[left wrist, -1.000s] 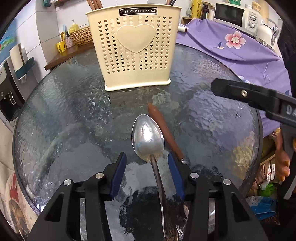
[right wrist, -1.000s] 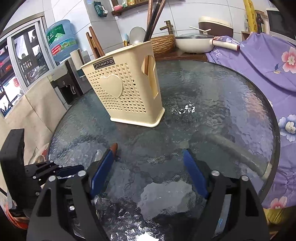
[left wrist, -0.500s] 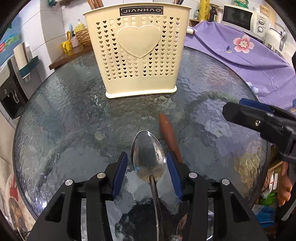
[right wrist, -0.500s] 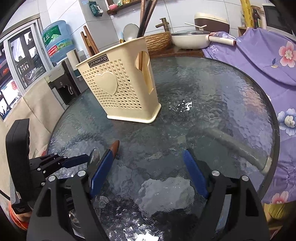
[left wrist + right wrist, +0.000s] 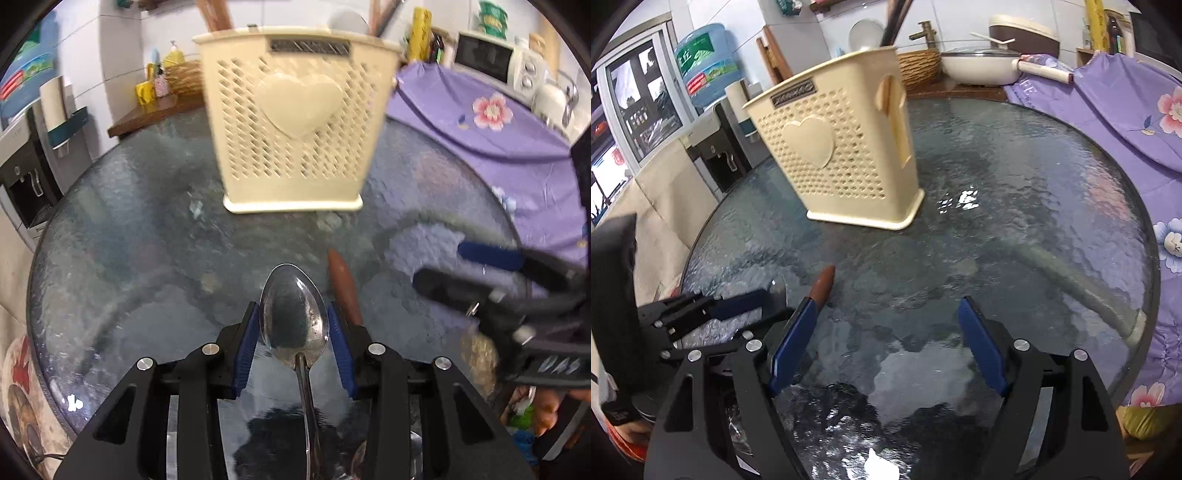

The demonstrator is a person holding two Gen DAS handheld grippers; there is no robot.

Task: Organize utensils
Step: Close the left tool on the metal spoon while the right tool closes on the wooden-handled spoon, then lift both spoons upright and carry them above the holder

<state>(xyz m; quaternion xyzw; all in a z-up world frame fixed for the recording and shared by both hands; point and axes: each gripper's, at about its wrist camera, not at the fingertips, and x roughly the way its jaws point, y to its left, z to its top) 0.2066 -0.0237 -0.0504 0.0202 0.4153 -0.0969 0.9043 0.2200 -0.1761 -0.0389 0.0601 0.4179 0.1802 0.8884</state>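
- Now the left hand-held gripper has its two blue pads on each side of the bowl of a metal spoon.
- Its jaws have just been closing in on the spoon. The pads sit right at the edges of the bowl, but I cannot tell if they press on it yet.
- The spoon lies on the round glass desk, bowl up. Its thin handle runs back under the left hand-held gripper.
- A brown handle lies on the desk just beside the spoon, on its right. Its far end is hidden behind the right pad.
- The right hand-held gripper is wide open. Nothing is between its blue pads, only bare glass shows there.
- In the right wrist view, the brown handle pokes out by the left pad of the right hand-held gripper. I cannot tell if they touch.
- A cream holder with small holes and a heart on its side stands upright on the desk, well past the spoon. Some tall sticks and handles stand in it.
- A purple cloth with flowers lies beside the desk.
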